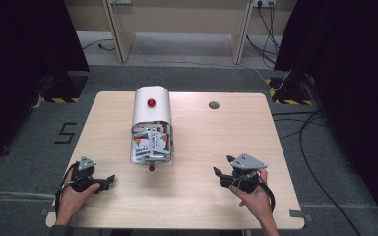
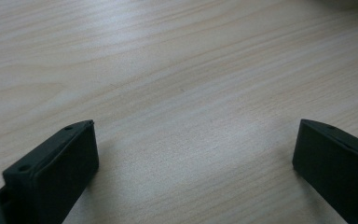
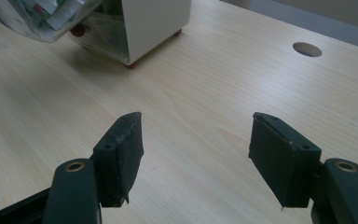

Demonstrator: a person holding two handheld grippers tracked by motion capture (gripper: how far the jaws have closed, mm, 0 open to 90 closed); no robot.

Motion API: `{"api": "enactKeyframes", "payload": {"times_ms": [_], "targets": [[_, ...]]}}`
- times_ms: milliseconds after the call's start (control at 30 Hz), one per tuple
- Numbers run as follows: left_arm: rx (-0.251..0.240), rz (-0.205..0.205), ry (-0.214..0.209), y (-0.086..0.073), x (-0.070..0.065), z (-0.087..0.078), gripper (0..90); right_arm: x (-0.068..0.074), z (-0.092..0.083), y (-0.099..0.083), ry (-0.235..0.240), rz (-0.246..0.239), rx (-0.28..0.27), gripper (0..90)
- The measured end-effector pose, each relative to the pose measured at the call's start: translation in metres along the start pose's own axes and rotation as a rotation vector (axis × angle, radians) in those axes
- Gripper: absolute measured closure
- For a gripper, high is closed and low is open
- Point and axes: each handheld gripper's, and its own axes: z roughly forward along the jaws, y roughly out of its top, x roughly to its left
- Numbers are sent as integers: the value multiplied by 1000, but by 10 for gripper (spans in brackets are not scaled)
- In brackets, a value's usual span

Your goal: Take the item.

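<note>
The table [image 1: 197, 196] is a light wood surface with a round cable hole [image 1: 213, 105] toward its far right, well beyond the right hand-held gripper.

The white bin [image 1: 151, 112] lies on its side on the far-left-centre of the table, ahead of both hand-held grippers and between their lines of reach. It has a rounded white top bearing a red knob [image 1: 150, 103]. Its clear front is swung open toward the person and shows printed packets [image 1: 150, 143] packed inside. A second small red knob [image 1: 151, 168] sits at the near edge of the open front.

The right hand-held gripper [image 1: 219, 173] is held by the person's right hand [image 1: 252, 195] low over the near right of the table. Its jaws stand wide apart and released, with nothing between them; the bin is ahead and to its left, well apart.

The left hand-held gripper [image 1: 109, 179] is held by the left hand [image 1: 73, 199] at the near left. Its jaws are likewise spread, released, over bare wood. The bin is ahead and to its right, near but not touching.
</note>
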Motion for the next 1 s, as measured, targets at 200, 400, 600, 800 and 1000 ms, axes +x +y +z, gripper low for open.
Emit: {"api": "enactKeyframes", "payload": {"times_ms": [200, 400, 600, 800, 1000], "targets": [[1, 0, 0, 0, 0, 0, 0, 10, -1, 12, 20, -26, -13, 355], [1, 0, 0, 0, 0, 0, 0, 16, 6, 20, 33, -46, -8, 361], [-1, 0, 1, 1, 1, 1, 0, 21, 6, 30, 44, -52, -35, 362], [-1, -1, 2, 1, 1, 1, 0, 24, 4, 39, 61, -48, -66, 372], [-1, -1, 2, 1, 1, 1, 0, 29, 6, 42, 75, -60, -68, 374]]}}
